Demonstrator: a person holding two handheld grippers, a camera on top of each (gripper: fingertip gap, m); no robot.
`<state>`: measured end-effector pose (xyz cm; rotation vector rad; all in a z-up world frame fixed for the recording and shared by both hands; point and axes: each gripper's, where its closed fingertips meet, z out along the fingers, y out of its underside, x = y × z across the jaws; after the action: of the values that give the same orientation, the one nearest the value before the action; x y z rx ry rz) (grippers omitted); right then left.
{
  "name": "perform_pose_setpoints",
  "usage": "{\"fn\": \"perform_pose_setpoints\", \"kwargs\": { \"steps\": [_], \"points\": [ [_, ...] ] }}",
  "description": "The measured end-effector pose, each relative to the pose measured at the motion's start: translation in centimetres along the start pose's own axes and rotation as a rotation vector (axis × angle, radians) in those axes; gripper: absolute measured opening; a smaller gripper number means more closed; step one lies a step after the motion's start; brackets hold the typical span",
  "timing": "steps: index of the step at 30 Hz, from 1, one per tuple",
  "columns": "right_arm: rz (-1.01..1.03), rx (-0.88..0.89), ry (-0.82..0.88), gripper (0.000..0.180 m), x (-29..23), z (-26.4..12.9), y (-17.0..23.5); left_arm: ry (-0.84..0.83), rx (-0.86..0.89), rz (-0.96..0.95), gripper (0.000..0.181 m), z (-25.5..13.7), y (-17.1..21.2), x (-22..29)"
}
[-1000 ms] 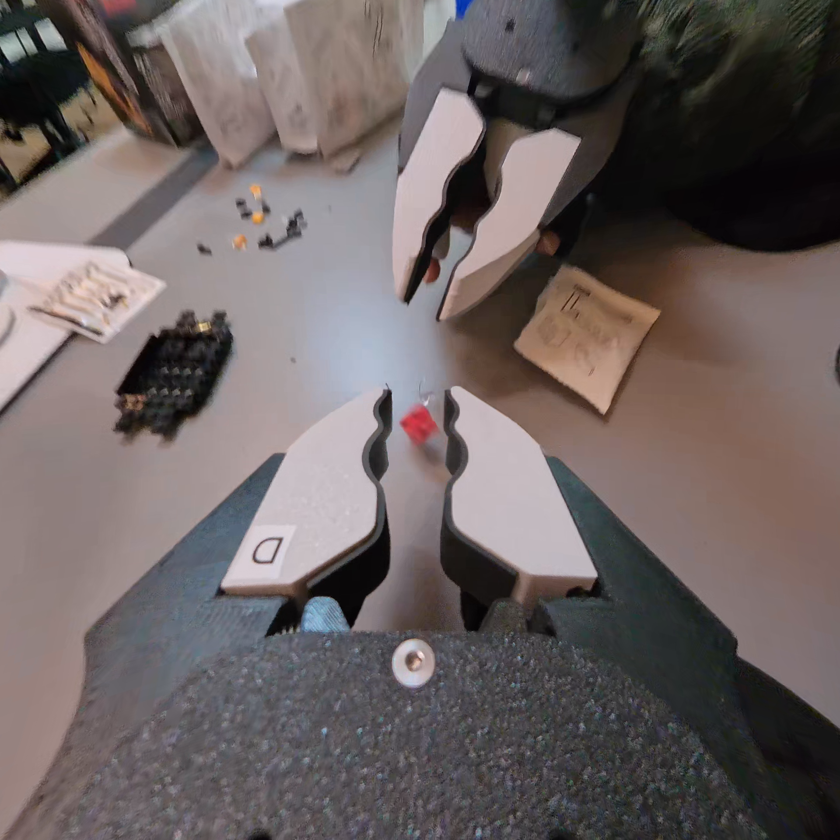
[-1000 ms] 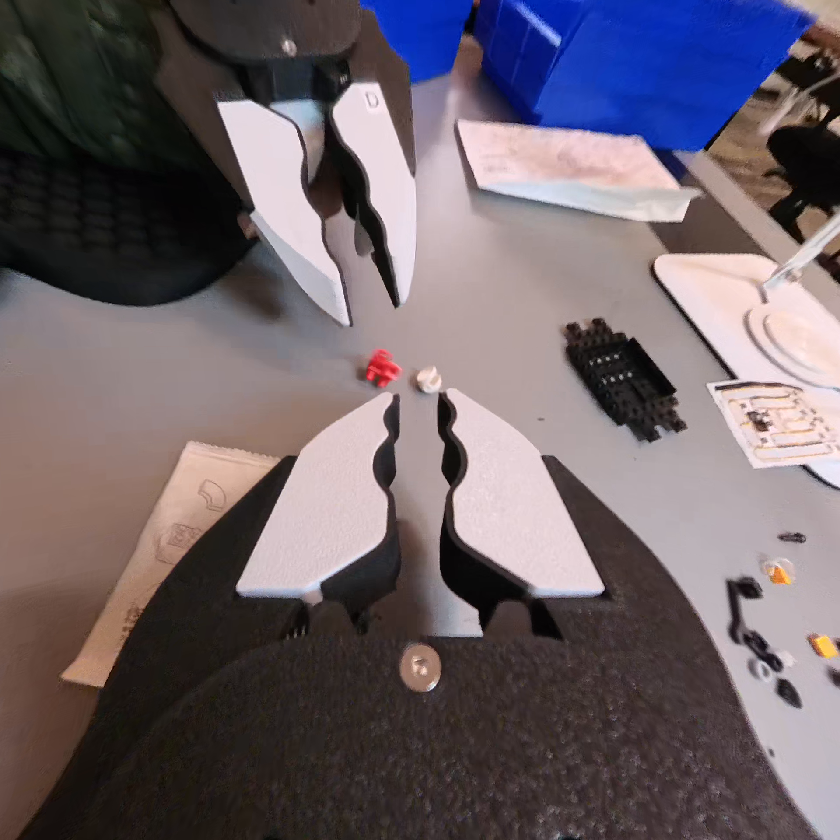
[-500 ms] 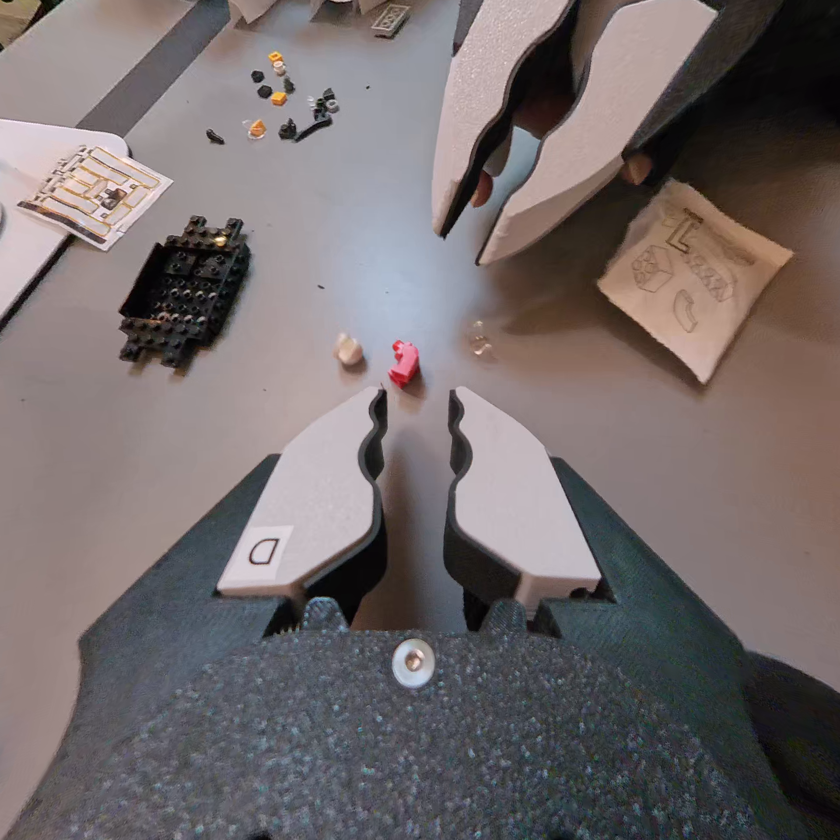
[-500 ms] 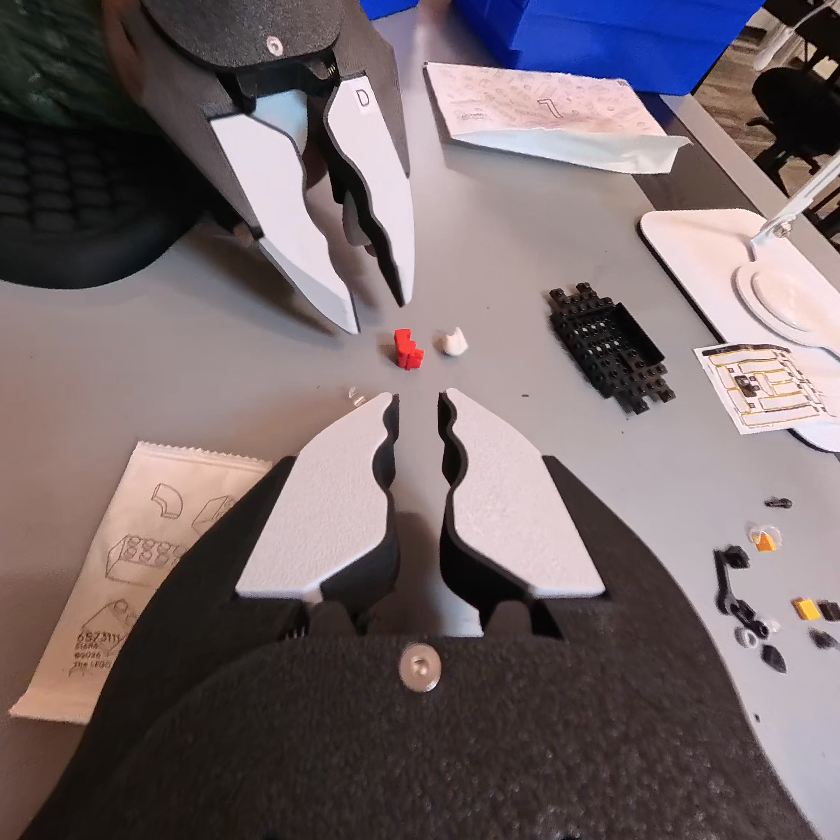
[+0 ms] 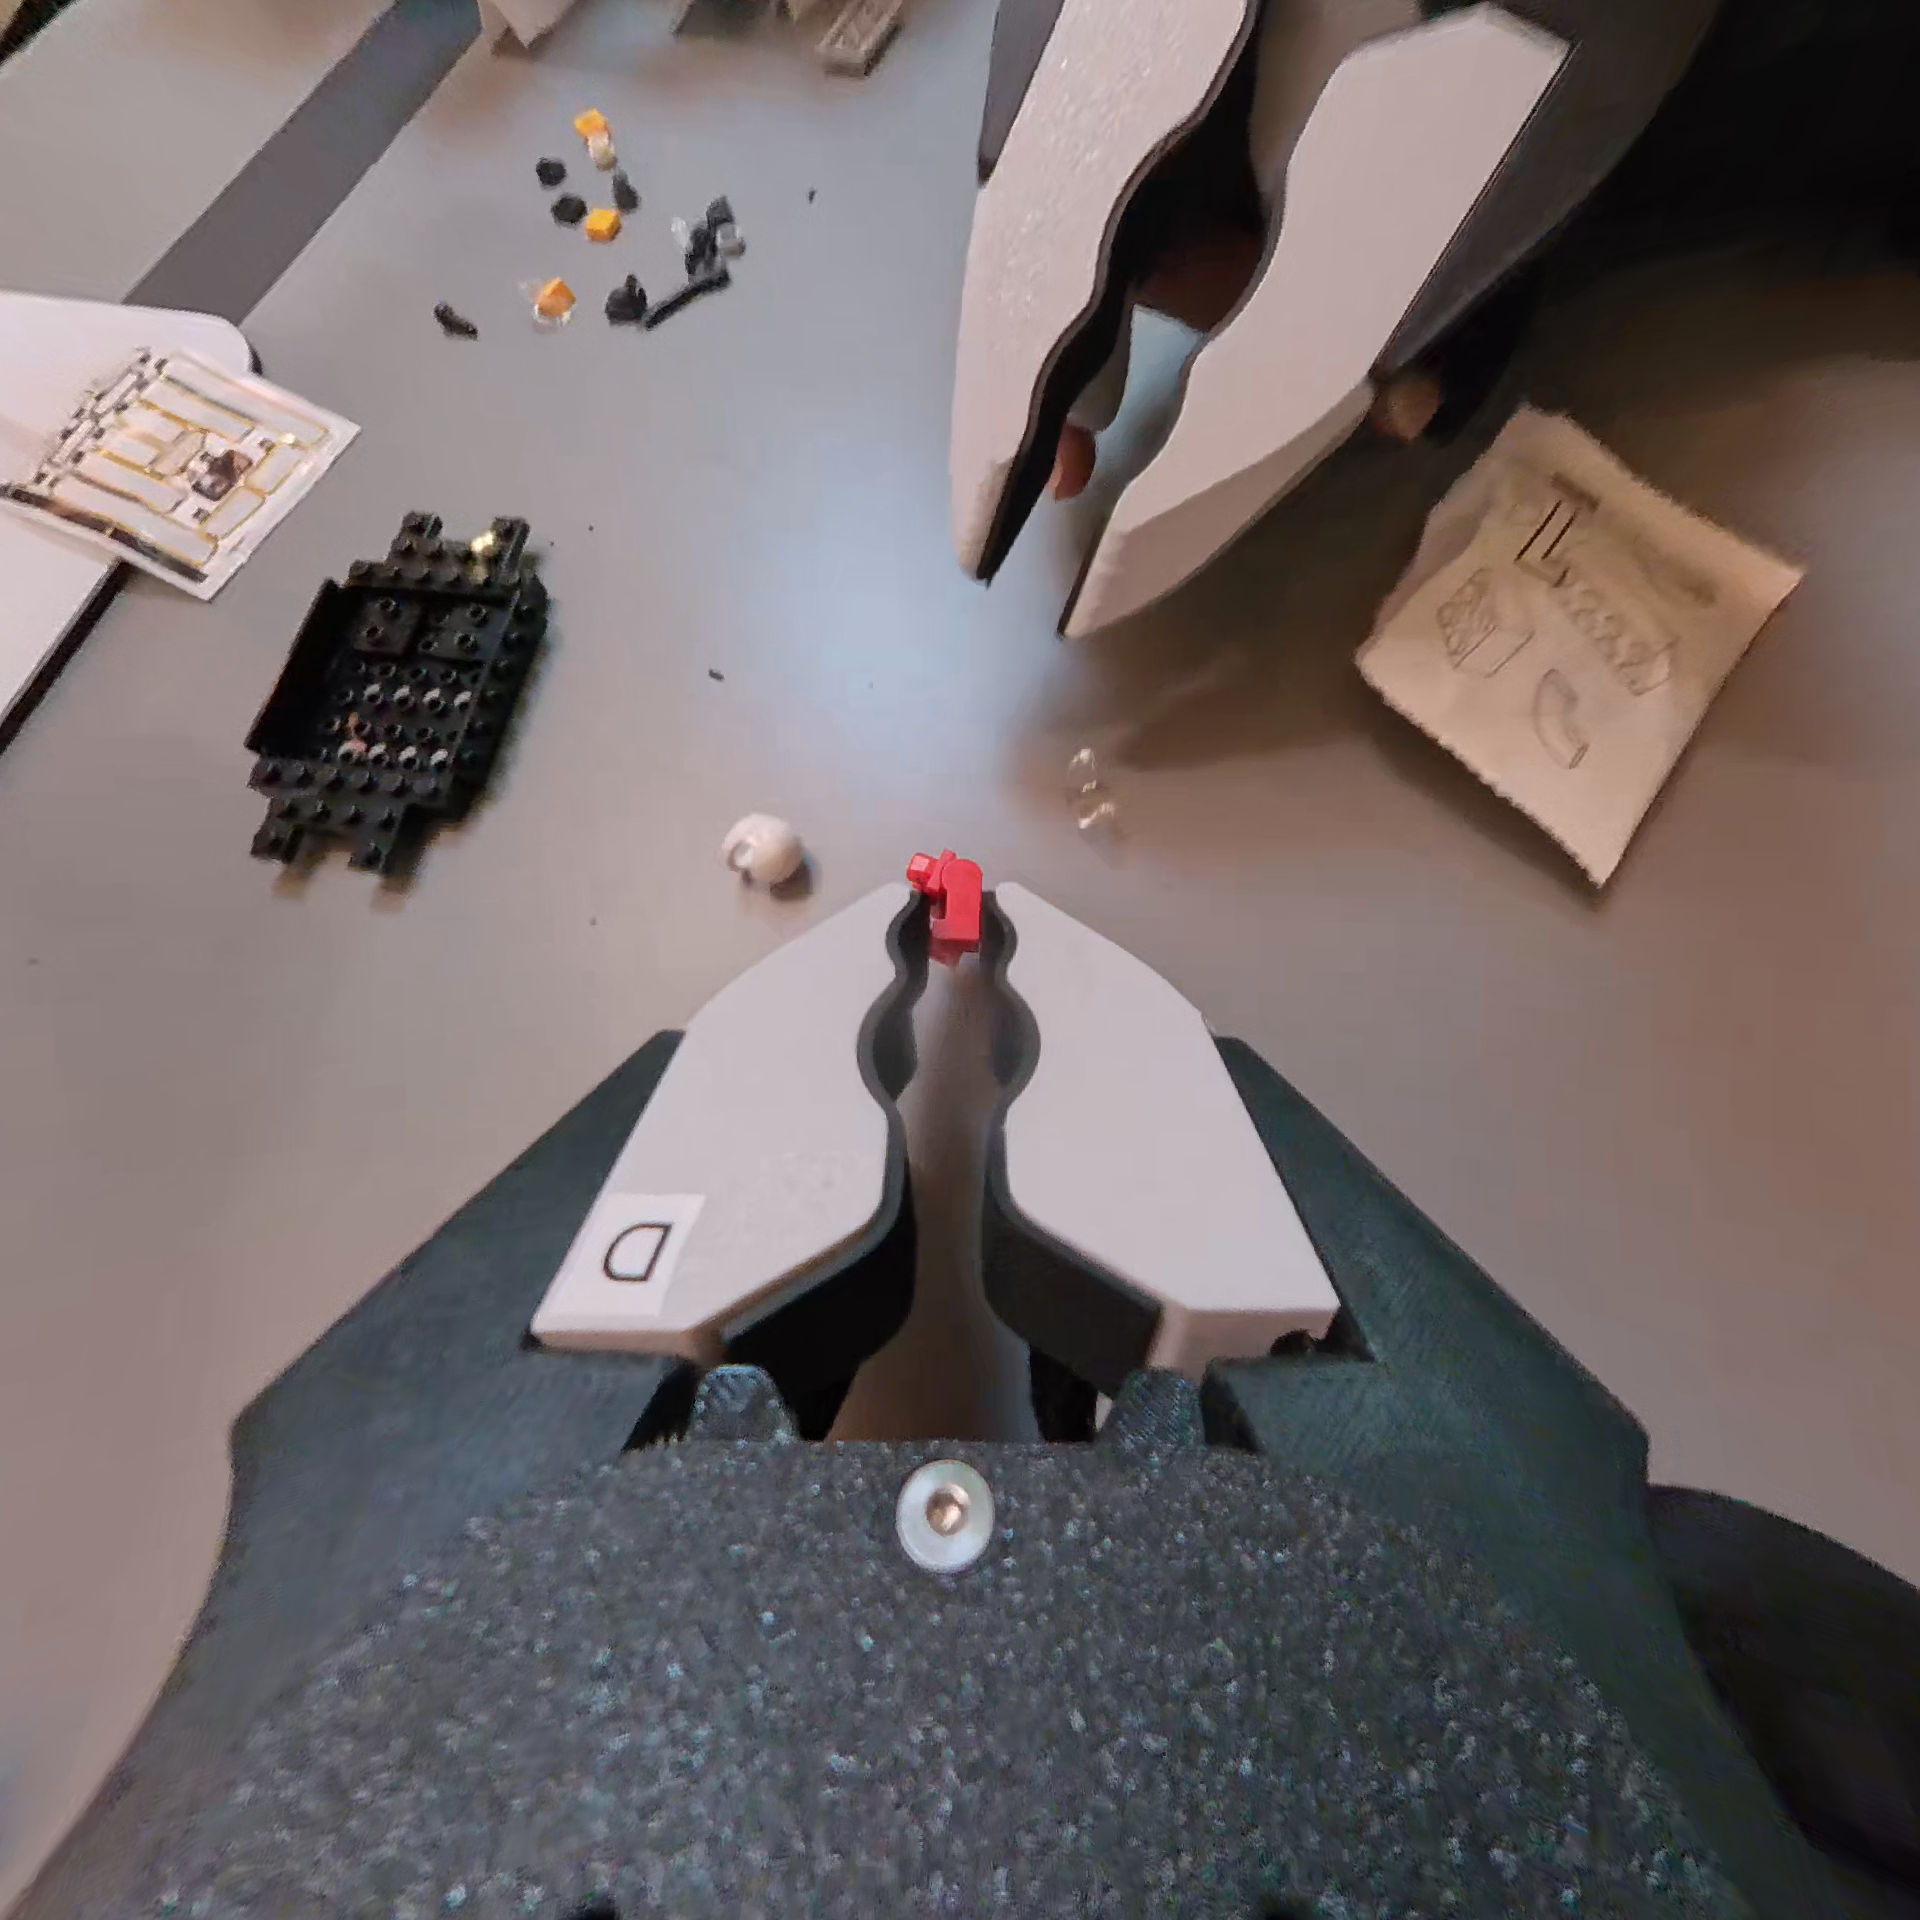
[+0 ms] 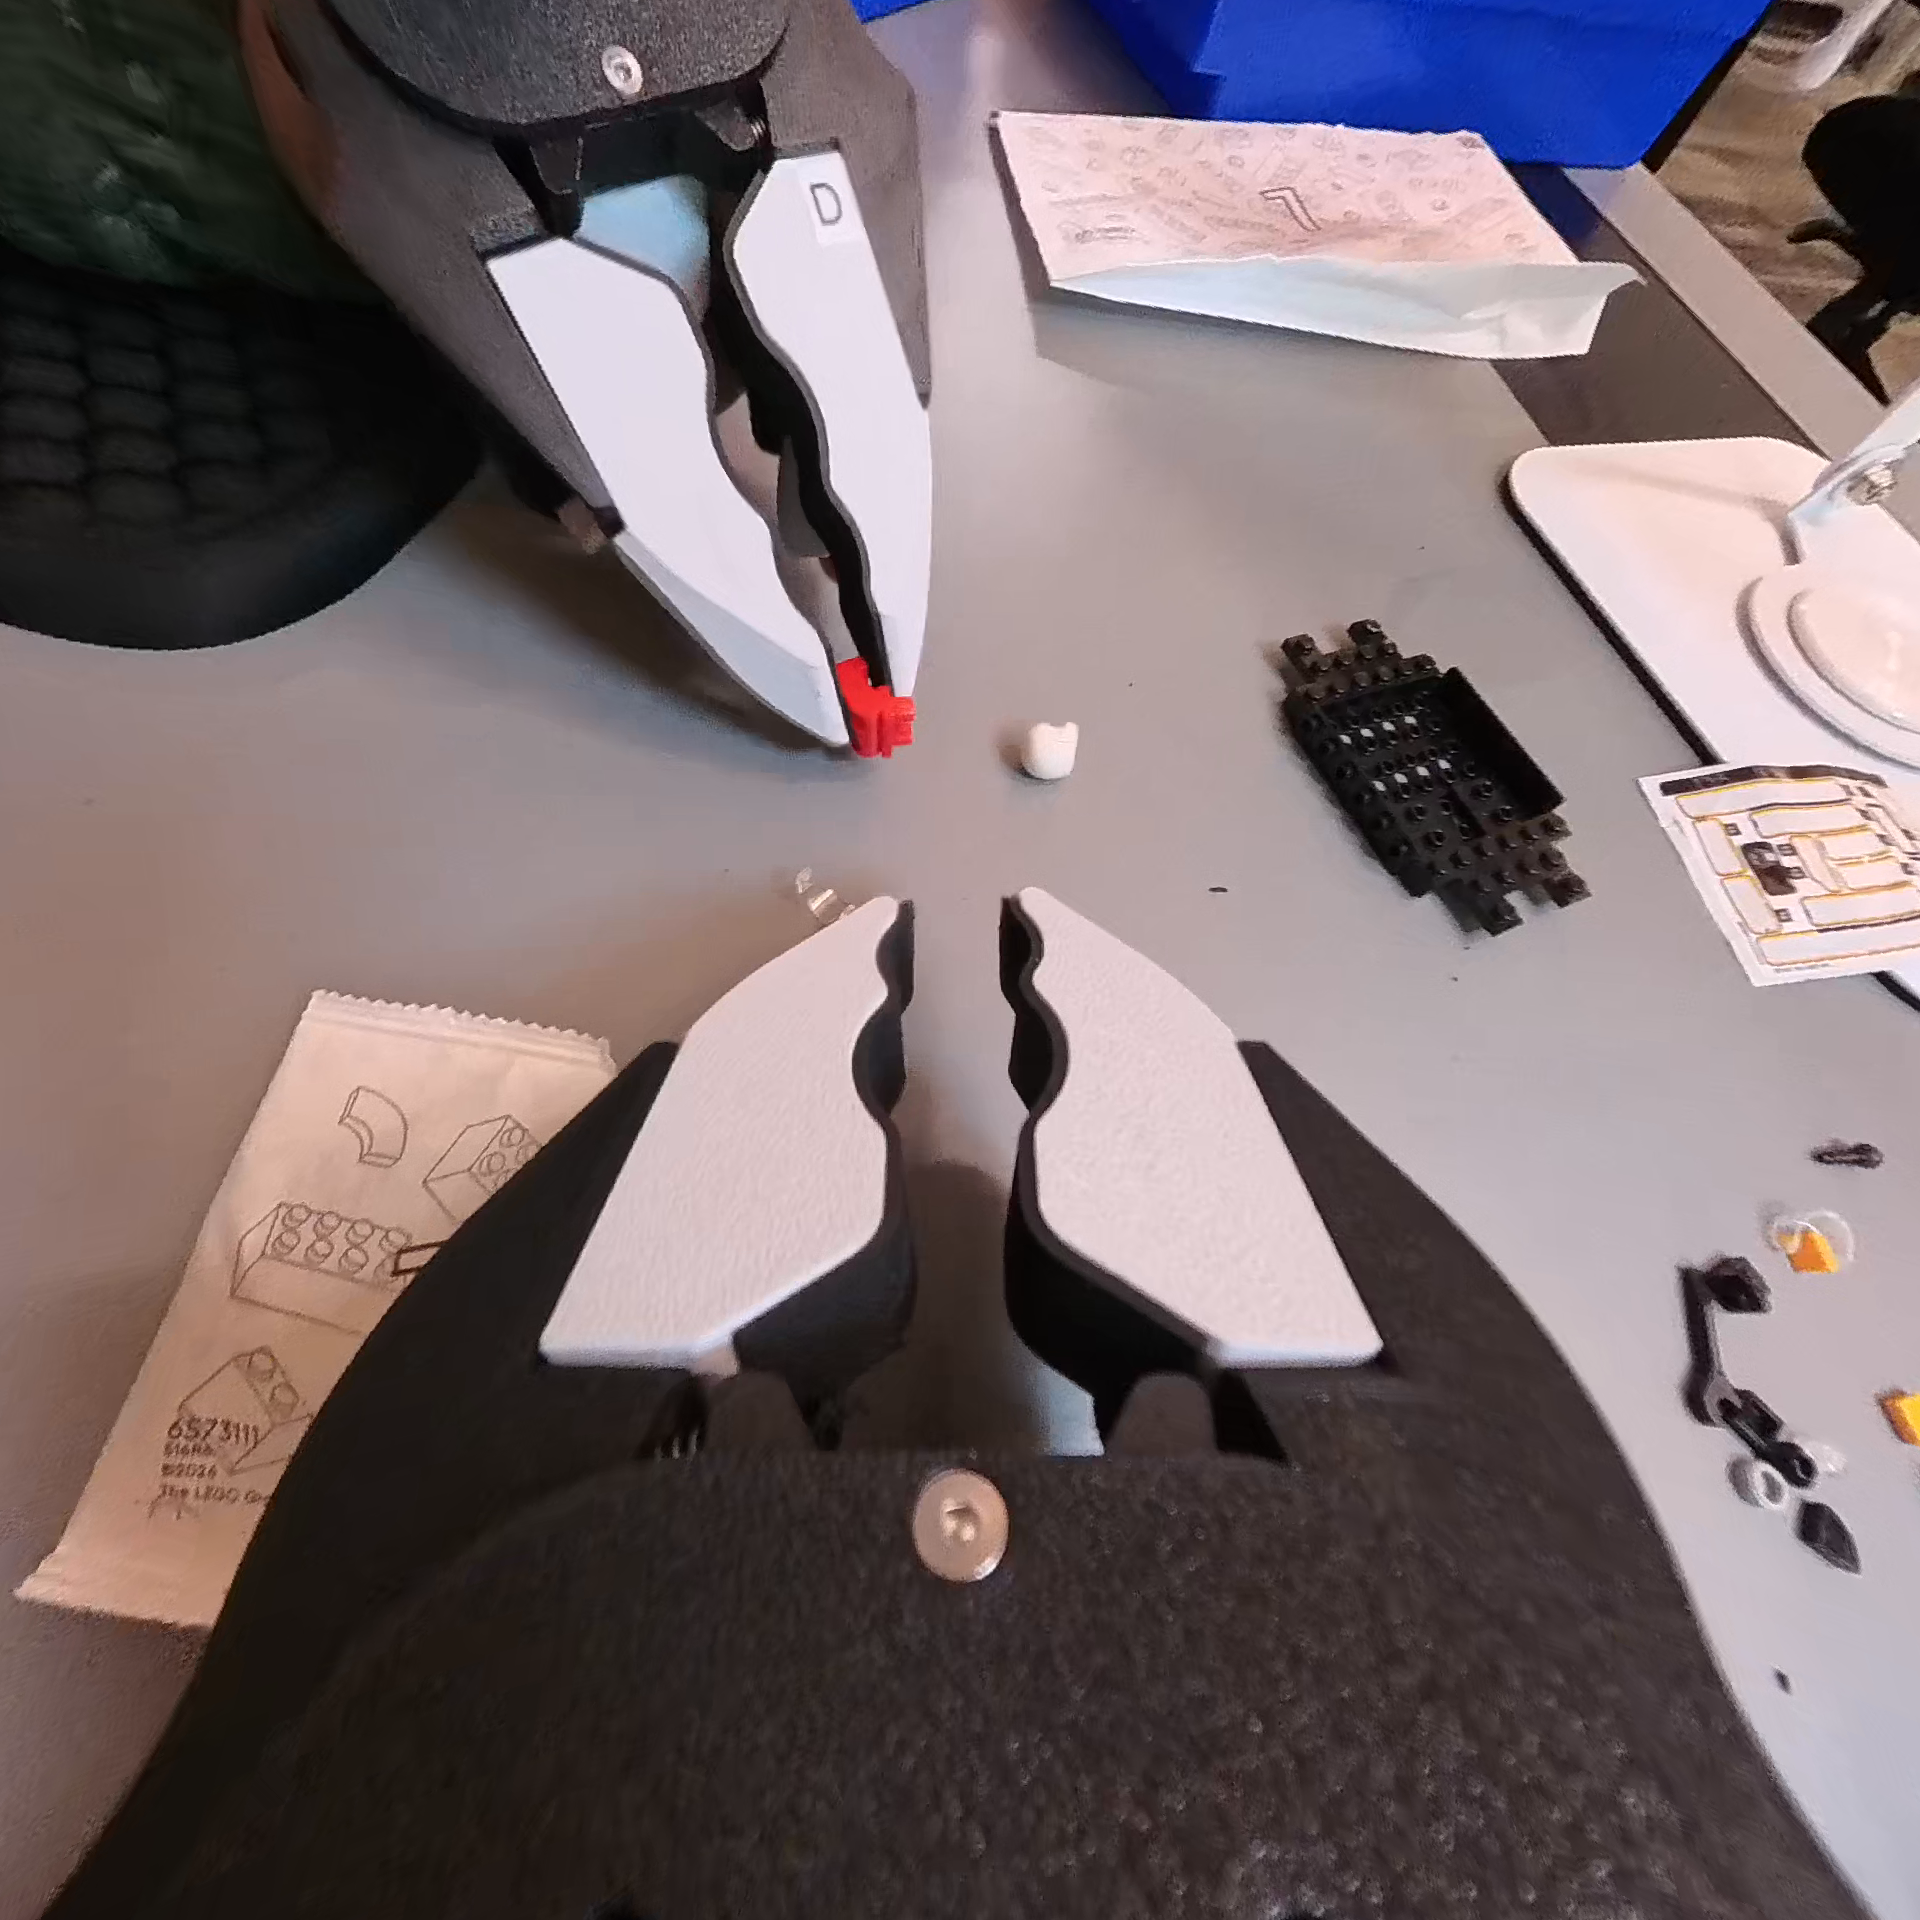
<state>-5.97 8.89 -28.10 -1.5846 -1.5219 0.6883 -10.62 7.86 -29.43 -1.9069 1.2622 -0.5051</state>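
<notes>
At centre frame on the grey desk [image 5: 1351, 1039], left gripper [image 5: 948, 914] jaws pinch the red brick [image 5: 951, 902] at their tips; right gripper [image 6: 956, 914], slightly parted and empty, sits opposite, near.

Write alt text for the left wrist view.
The left gripper pinches a small red brick at its fingertips, low over a grey table. A white piece and a black studded plate lie to its left; the right gripper hangs open opposite.
</notes>
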Motion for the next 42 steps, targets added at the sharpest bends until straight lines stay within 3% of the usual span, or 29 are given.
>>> {"fn": "perform_pose_setpoints", "kwargs": {
  "steps": [6,16,22,24,30,36,42],
  "points": [
    [-0.011,-0.016,0.009,0.015,0.1,0.4,0.0,0.044,0.015,-0.035,0.027,-0.3,0.2,0.3],
    [-0.003,-0.061,0.02,0.016,2.2,4.0,-1.5,-0.043,0.036,-0.084,0.021,-1.0,0.6,-1.8],
    [0.001,-0.134,-0.036,0.017,1.9,6.6,-1.6,-0.006,0.021,-0.097,0.021,-0.8,1.2,-1.5],
    [-0.023,-0.147,-0.045,0.0,1.6,6.4,-1.6,0.007,0.004,-0.083,0.021,-0.6,1.4,-1.2],
    [-0.023,-0.118,-0.121,0.0,-0.3,3.2,-1.6,0.039,-0.028,-0.05,0.023,-0.1,1.6,-0.1],
    [0.02,-0.07,-0.007,0.011,1.6,0.5,-2.6,0.081,-0.031,-0.035,0.021,0.5,1.1,1.0],
    [0.022,-0.222,0.0,0.025,2.7,4.5,-1.2,0.16,0.04,0.008,0.017,-0.1,-0.2,2.7]
  ]
}}
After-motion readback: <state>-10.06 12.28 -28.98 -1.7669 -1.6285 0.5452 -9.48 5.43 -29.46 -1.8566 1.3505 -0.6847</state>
